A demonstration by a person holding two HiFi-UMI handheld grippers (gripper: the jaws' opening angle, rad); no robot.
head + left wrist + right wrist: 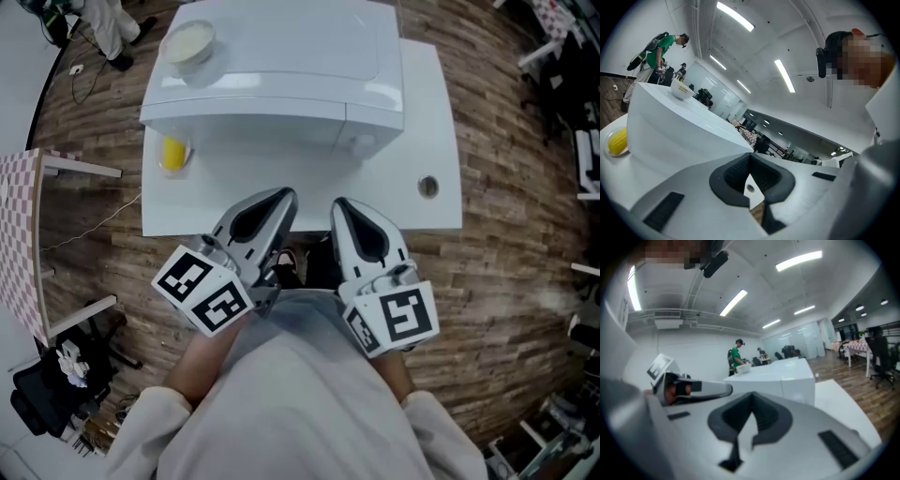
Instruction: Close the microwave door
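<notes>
Fingers [729, 177] of the left gripper [750, 157] are pressed together at their tips with nothing between them, and through the small gap behind the tips show a strip of white worktop and wooden floor. The right gripper [751, 397] has its fingers [771, 418] closed and empty in the same way. In the head view both grippers are held close to the person's pale sweater [300, 394], with their marker cubes [202, 291] towards the body and their tips at the middle of the near edge of the worktop [422, 112]. The microwave [281, 66] stands well apart from them along the far edge, towards the left; its door looks flush with the front. A bowl [189, 42] sits on its top at the far left corner. A yellow item on a small dish [172, 153] lies at the left edge, just before the microwave, and a round cable hole [428, 186] sits near the right edge. Around the worktop is a wood-plank floor [506, 281], with a checked table [19, 234] to the left. The room is an open office with strip lights [736, 16] on a white ceiling, a person in green [736, 357] in the background and an office chair [881, 357] at the right.
</notes>
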